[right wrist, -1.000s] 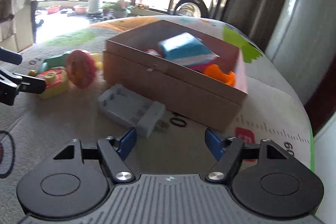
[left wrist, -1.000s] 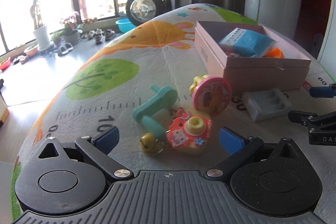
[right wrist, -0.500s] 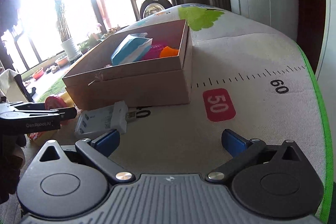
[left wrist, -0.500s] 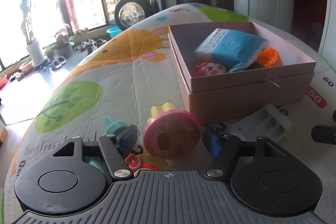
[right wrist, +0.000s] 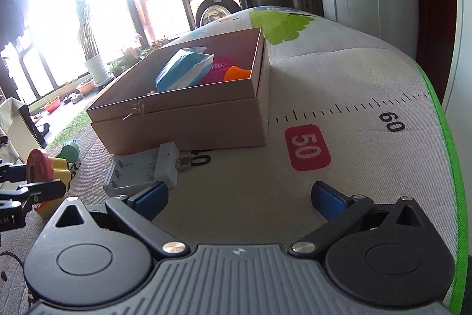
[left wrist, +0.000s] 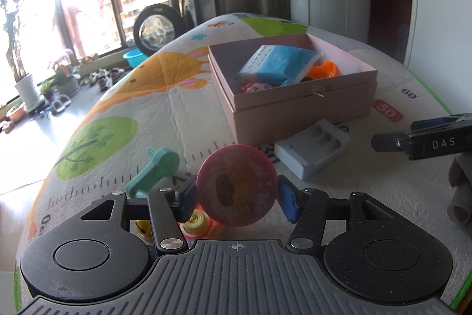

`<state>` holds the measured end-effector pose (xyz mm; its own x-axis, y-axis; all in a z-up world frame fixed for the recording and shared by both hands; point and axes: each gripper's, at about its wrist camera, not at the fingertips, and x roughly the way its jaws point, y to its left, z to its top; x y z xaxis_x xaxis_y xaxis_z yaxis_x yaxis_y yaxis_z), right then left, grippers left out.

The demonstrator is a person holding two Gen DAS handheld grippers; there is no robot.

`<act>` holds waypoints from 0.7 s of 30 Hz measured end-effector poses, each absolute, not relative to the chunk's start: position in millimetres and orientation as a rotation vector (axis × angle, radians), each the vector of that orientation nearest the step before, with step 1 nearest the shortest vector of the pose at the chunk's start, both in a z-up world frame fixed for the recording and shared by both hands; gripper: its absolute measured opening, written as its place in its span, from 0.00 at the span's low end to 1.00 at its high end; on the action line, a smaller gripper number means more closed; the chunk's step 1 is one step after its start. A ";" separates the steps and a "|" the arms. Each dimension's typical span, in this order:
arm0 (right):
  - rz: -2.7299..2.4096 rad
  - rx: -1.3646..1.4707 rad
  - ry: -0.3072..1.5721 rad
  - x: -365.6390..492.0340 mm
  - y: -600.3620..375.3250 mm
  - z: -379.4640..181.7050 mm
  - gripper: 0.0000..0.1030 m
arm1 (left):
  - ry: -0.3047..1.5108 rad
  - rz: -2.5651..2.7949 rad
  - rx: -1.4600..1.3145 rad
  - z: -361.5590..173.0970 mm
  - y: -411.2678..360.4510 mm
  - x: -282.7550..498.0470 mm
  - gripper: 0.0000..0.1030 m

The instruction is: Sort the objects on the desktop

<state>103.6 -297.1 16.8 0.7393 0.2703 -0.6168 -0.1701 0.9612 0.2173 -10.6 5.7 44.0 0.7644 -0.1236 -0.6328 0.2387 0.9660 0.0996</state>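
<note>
My left gripper [left wrist: 236, 198] is shut on a round pink toy [left wrist: 237, 185] with a yellow back and holds it just above the mat; the toy also shows in the right wrist view [right wrist: 38, 169]. Below it lie a red-and-yellow toy [left wrist: 197, 225] and a teal toy [left wrist: 153, 171]. The pink open box [left wrist: 298, 105] stands ahead and holds a blue packet [left wrist: 277, 65] and an orange piece [left wrist: 324, 70]. A grey battery charger [left wrist: 312, 148] lies in front of the box. My right gripper [right wrist: 239, 198] is open and empty beside the charger [right wrist: 144, 174].
The printed play mat [right wrist: 339, 73] ends in a green edge at the right. A small black ring [right wrist: 200, 160] lies by the box's near wall [right wrist: 183, 126]. Windows, plants and a washing machine [left wrist: 156, 30] stand beyond the mat's far end.
My left gripper has closed on the pink toy and lifted it off the mat. My right gripper has swung right and opened wider, off the charger.
</note>
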 end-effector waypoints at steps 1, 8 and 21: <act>0.242 0.150 0.699 103.7 -296.9 16.7 1.00 | 0.678 -0.204 0.166 43.8 6.5 -12.5 0.59; 0.238 0.139 0.701 103.5 -295.6 16.8 1.00 | 0.678 -0.245 0.102 51.4 9.5 -16.8 0.58; 0.233 0.123 0.707 104.2 -292.6 16.2 1.00 | 0.705 -0.255 0.126 34.9 10.5 -23.2 0.83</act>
